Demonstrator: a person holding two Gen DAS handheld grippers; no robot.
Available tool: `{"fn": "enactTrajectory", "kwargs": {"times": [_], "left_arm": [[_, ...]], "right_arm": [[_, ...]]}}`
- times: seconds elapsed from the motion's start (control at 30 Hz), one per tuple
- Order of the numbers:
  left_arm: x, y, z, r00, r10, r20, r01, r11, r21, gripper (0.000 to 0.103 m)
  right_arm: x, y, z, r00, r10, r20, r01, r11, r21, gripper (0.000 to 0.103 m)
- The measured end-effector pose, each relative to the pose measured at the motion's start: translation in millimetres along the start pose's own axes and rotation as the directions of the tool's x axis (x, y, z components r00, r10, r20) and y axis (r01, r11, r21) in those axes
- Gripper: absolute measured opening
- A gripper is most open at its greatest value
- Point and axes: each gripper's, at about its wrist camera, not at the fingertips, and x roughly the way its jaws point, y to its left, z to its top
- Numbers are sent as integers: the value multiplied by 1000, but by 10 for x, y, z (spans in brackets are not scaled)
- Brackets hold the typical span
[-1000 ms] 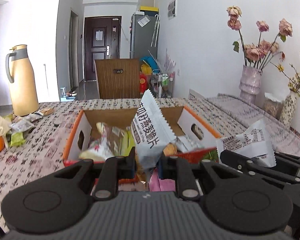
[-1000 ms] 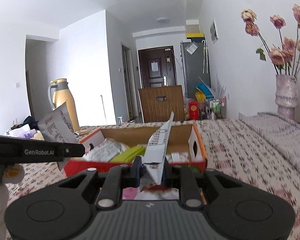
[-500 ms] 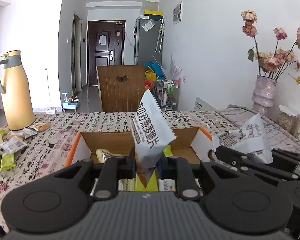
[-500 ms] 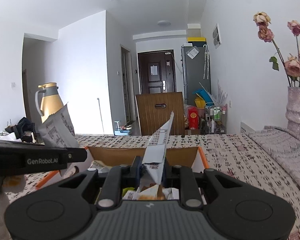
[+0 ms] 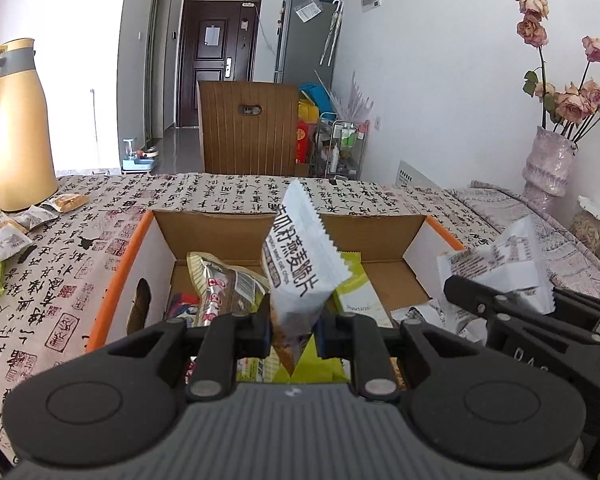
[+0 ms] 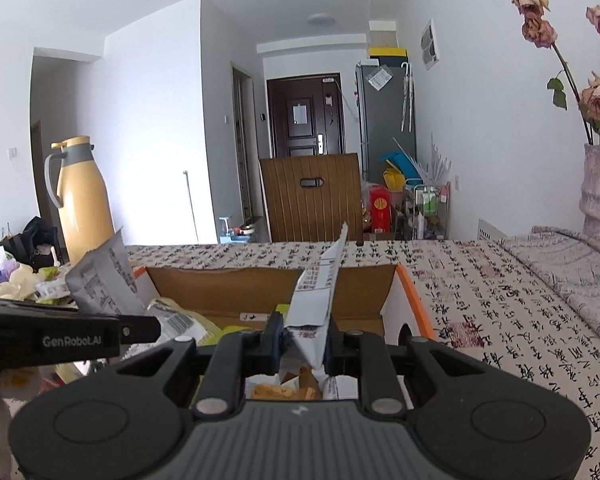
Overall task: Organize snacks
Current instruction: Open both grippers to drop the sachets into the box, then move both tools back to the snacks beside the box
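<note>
While both black plastic grippers tilted down over the orange-rimmed cardboard box (image 5: 140,236), each pinched something. The left gripper (image 5: 291,330) clamped a white crinkled snack packet (image 5: 300,264). The right gripper (image 6: 302,346) clamped a grey-white foil sachet (image 6: 318,300).

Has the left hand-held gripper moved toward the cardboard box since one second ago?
Yes. The left hand-held gripper with its white snack packet has advanced over the cardboard box; the box's near wall has dropped out of view.
</note>
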Motion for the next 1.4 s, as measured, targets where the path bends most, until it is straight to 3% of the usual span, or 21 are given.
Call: {"fn": "enactTrajectory", "kwargs": {"times": [0.1,0.17,0.23,0.33,0.83,1.13,1.4], "left_arm": [[-43,-4,5,1000,15,20,-15,1000,0,30],[-87,3,13,999,34,40,-34,999,-9,63],[-134,7,14,996,65,68,-64,998,-19,85],[-182,36,28,989,117,94,-113,992,-48,103],[-290,12,73,985,125,114,-121,992,-46,103],[-582,-60,117,978,133,160,-128,991,-40,103],[-811,-79,11,979,139,152,-135,990,-39,103]], "right_arm": [[-17,1,-15,1000,-17,2,17,1000,-5,24],[-49,-17,-16,1000,-18,11,18,1000,4,45],[-95,-40,-12,999,-39,31,39,999,12,80],[-150,-78,-4,996,-60,61,59,998,32,102],[-187,-107,37,997,-62,55,59,997,57,103],[-522,-126,140,992,-76,99,72,996,45,103],[-847,-178,68,993,-59,103,57,998,18,103]]}}
